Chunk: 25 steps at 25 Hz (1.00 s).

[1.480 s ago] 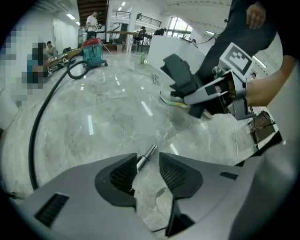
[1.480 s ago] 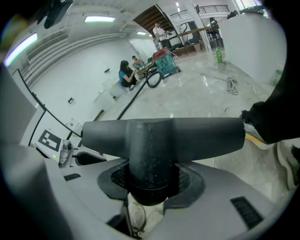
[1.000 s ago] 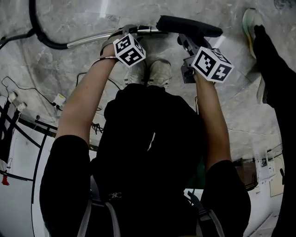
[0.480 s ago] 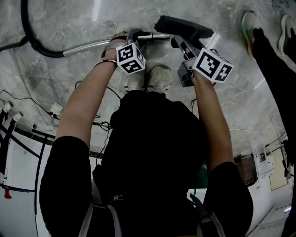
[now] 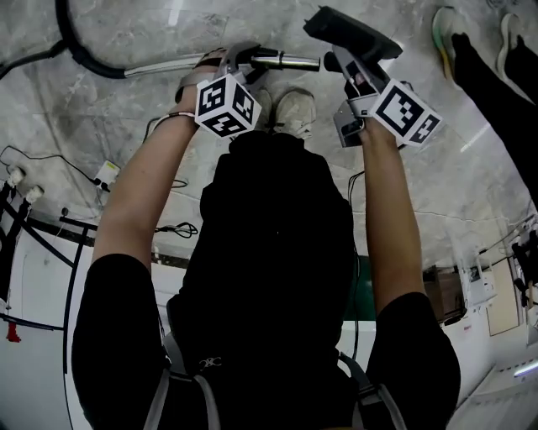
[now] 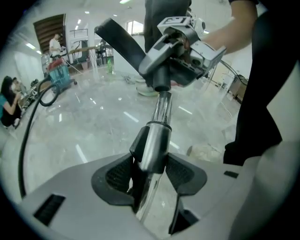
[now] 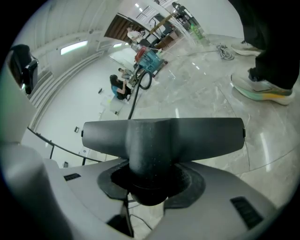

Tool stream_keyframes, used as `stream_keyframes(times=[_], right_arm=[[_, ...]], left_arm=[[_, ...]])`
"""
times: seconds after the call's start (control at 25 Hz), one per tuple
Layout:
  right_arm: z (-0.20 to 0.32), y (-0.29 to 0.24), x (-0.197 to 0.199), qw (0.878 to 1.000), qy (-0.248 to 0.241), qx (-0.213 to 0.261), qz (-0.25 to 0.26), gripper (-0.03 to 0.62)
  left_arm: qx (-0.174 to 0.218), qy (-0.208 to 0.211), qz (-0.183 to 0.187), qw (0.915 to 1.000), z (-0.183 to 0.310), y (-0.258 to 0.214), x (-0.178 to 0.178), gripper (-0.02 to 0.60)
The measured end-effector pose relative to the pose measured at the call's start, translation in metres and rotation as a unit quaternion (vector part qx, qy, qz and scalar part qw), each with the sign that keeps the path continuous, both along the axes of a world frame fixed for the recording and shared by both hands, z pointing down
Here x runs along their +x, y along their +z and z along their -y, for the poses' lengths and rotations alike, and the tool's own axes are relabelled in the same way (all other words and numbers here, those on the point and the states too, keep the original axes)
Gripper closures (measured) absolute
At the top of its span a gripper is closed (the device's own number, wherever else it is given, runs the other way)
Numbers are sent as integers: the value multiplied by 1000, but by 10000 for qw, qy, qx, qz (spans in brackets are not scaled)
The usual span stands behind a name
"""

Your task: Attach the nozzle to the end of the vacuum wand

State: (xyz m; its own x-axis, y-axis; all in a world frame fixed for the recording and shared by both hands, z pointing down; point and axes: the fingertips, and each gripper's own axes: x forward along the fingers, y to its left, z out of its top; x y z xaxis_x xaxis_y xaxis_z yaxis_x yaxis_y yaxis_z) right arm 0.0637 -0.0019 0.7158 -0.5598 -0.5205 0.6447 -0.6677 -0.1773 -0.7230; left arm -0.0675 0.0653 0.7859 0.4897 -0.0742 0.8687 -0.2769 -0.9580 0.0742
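Currently clamping vacuum wand (image 6: 161, 110) by its collar in left gripper (image 6: 150, 171) after easing jaws wider round it, and nozzle (image 7: 164, 136) neck in right gripper (image 7: 150, 183), both off the floor (image 5: 101, 117), aiming wand tip along its axis rightward at nozzle socket, near, contact unclear.

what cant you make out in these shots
- Whether the wand tip sits inside the nozzle: left gripper view, the neck overlaps it.
- Nozzle socket: right gripper view, buried between the pads.
- Hose far end: head view, cut off by the top edge.
- Distant people: gripper views, too small.
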Motion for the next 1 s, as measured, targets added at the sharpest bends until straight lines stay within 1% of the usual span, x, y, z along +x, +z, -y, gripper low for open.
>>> stream_keyframes(times=[0.08, 0.12, 0.24, 0.32, 0.4, 0.48, 0.6, 0.64, 0.76, 0.84, 0.92, 1.0], right_arm=[[-5, -34, -4, 9998, 24, 139, 144, 419], [-5, -46, -6, 9994, 129, 198, 272, 419], [-1, -73, -6, 9955, 633, 315, 633, 419], [8, -96, -7, 9915, 817, 492, 888, 419], [21, -122, -14, 9896, 699, 839, 938, 419], [30, -137, -21, 9892, 503, 1120, 800, 419], [35, -150, -27, 9885, 309, 1262, 769, 420], [36, -156, -31, 9885, 148, 1305, 755, 421], [35, -173, -46, 9850, -577, 1466, 701, 421], [36, -183, -56, 9813, -842, 1589, 687, 421], [34, -191, -61, 9816, -851, 1633, 504, 421], [36, -193, -55, 9875, -614, 1453, 80, 424]], left_arm=[[111, -92, -237, 9996, 8, -41, 1, 367], [131, -132, -326, 9993, 13, -54, 1, 367], [119, -226, -510, 9984, 24, -80, -4, 367], [129, -311, -595, 9977, 31, -95, -3, 367], [150, -390, -625, 9972, 38, -106, 0, 367], [142, -446, -650, 9968, 43, -114, 0, 367], [72, -501, -642, 9967, 45, -126, -2, 367], [54, -500, -616, 9968, 45, -130, -2, 367], [45, -468, -554, 9974, 45, -141, -5, 367], [44, -443, -533, 9976, 46, -148, -9, 367], [-16, -465, -477, 9978, 44, -154, -12, 367], [-100, -542, -463, 9974, 44, -158, -7, 367]])
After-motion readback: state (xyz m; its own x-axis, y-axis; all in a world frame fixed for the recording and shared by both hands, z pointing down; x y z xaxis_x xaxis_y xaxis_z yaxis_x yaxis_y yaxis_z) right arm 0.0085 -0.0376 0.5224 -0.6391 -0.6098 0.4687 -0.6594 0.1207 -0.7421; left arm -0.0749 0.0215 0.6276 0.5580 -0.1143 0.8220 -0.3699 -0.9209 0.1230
